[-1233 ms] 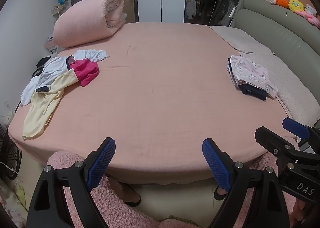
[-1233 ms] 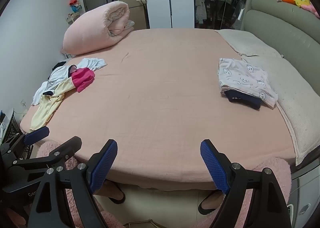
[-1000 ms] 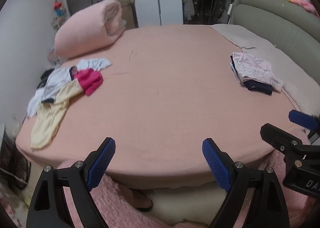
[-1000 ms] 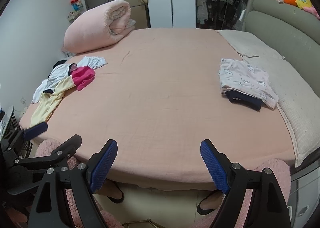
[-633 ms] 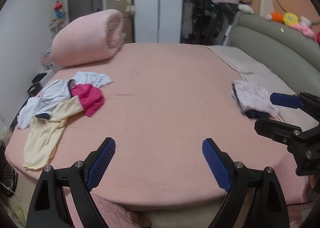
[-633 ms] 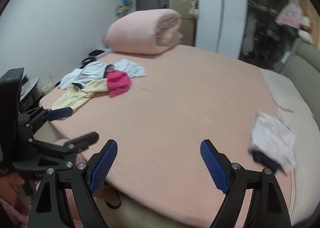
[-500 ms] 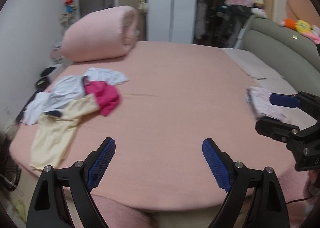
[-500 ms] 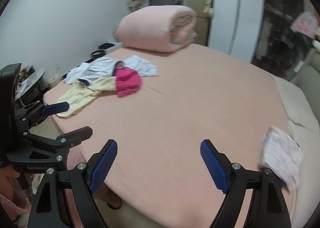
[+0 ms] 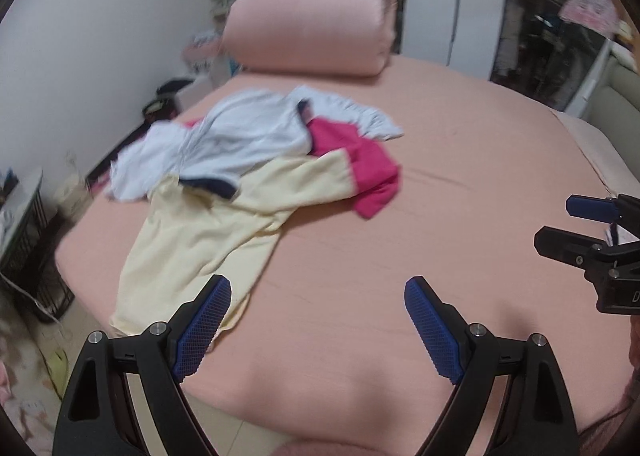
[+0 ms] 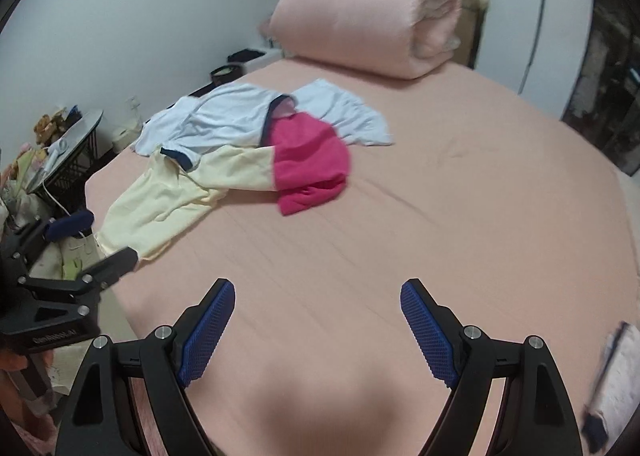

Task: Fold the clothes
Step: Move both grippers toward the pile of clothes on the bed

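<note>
- Clothes [image 9: 224, 192] lie heaped near the pink bed's [image 9: 460, 184] left edge, yellow garment [image 9: 200, 240] lowest and nearest you, likely your first pick.
- Your left gripper [image 9: 318, 326] hovers just beside its hem, jaws spread, empty.
- Your right gripper [image 10: 318, 330] hangs over bare sheet, likewise spread and empty.
</note>
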Tool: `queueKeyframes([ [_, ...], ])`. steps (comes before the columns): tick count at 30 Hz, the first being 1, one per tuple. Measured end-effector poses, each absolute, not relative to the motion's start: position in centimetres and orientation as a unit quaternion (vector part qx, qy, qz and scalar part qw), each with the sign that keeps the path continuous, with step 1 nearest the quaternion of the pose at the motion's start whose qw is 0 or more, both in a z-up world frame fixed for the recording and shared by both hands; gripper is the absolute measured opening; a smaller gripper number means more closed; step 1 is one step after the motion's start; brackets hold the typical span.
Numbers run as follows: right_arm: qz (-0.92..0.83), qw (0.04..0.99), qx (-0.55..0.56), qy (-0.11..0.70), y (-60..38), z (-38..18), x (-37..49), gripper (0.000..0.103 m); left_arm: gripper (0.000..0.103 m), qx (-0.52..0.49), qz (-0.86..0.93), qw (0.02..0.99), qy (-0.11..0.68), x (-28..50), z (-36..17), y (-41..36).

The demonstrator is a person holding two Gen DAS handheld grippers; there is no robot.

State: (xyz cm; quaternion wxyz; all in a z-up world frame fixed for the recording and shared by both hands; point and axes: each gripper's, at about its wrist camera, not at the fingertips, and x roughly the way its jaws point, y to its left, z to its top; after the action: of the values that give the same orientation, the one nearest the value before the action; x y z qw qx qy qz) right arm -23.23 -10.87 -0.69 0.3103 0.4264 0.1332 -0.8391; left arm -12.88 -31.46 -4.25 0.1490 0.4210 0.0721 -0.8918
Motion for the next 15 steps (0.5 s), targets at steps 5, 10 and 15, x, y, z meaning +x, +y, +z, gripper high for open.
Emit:
queueKeyframes([
  [5,-0.827,0.314,0.441,0.15,-17.3,-3.8,-27.2,0.085,0.089,0.431,-0.88,0.184,0.08,-16.2,-7.3,-36.0],
  [10,-0.822,0.328,0.436,0.161,-24.0,-5.6,-31.3,0.085,0.089,0.42,-0.869,0.237,0.11,-20.4,-10.3,-42.6],
  [15,-0.82,0.345,0.431,0.152,-31.3,-7.1,-36.7,0.085,0.089,0.396,-0.864,0.269,0.155,-23.0,-11.9,-48.0],
])
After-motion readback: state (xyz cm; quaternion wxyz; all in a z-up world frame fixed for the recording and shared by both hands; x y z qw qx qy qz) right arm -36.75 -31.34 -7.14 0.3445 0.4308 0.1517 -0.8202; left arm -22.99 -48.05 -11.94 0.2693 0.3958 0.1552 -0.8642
